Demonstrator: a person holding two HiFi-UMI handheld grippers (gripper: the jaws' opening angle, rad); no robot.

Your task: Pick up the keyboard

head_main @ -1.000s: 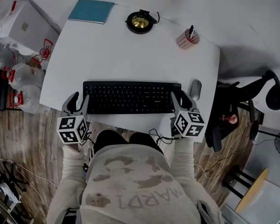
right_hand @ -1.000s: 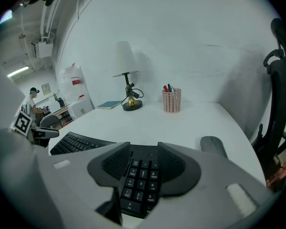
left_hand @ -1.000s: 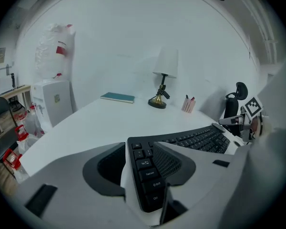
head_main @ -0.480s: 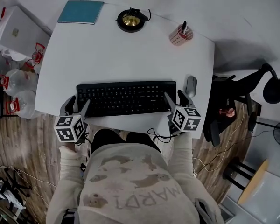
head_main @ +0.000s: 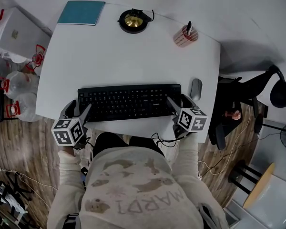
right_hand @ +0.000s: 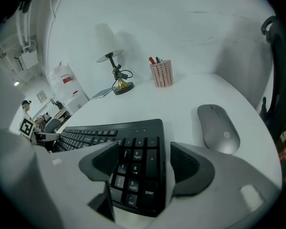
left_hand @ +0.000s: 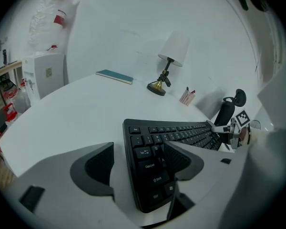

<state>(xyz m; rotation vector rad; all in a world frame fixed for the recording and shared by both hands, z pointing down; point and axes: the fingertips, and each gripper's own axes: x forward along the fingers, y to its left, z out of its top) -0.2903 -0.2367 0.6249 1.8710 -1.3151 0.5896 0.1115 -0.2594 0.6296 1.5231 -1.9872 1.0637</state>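
The black keyboard (head_main: 128, 101) lies flat on the white table (head_main: 133, 61), near its front edge. My left gripper (head_main: 77, 109) straddles the keyboard's left end: one jaw is over the keys, the other over bare table. In the left gripper view the keyboard (left_hand: 181, 135) runs away to the right between the jaws of the left gripper (left_hand: 139, 161). My right gripper (head_main: 180, 103) straddles the right end, with the number pad between the jaws of the right gripper (right_hand: 145, 162). Both grippers' jaws are opening, and the pads stand clear of the keyboard (right_hand: 109, 132).
A grey mouse (head_main: 196, 88) lies just right of the keyboard, close to the right gripper. At the back stand a pen cup (head_main: 184, 36), a lamp base (head_main: 132, 20) and a teal book (head_main: 81, 12). An office chair (head_main: 248, 94) is off the table's right edge.
Both grippers' jaws have spread wider at the keyboard's ends, and both grippers have sunk slightly. The keyboard lies in the same place on the table.
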